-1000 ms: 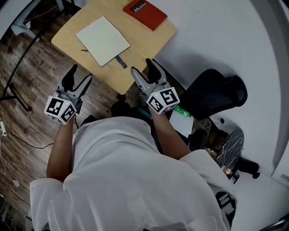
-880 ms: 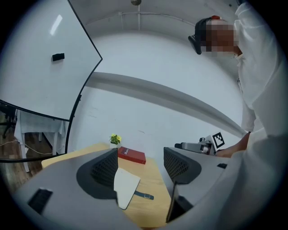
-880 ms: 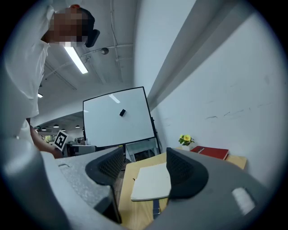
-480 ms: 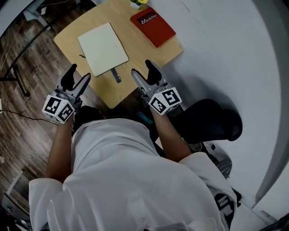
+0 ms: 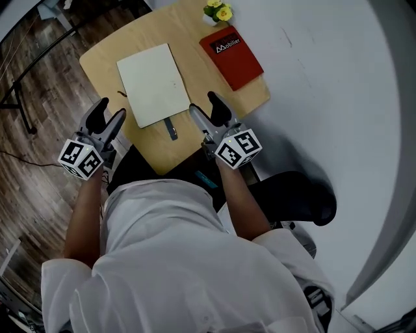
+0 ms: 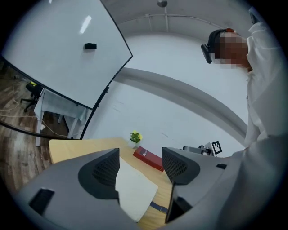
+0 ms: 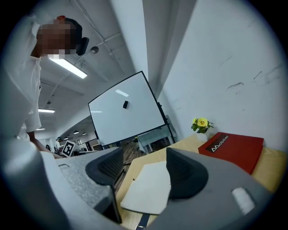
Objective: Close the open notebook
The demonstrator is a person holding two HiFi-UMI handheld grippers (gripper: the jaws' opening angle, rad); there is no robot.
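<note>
A cream notebook lies flat on the round wooden table, with a dark strap sticking out at its near edge. My left gripper hovers over the table's near-left edge, short of the notebook. Its jaws have just been closing a little, stand apart and have nothing between them. My right gripper is open and empty over the near-right edge, beside the strap. Between the open jaws of the left gripper and of the right gripper I see the notebook ahead.
A red book lies at the table's far right, next to a small pot of yellow flowers. A black office chair stands to the right behind me. A whiteboard stands beyond the table on wooden floor.
Both grippers have come forward to the table's near edge, and the table now lies closer beneath me. The chair has dropped behind on the right.
</note>
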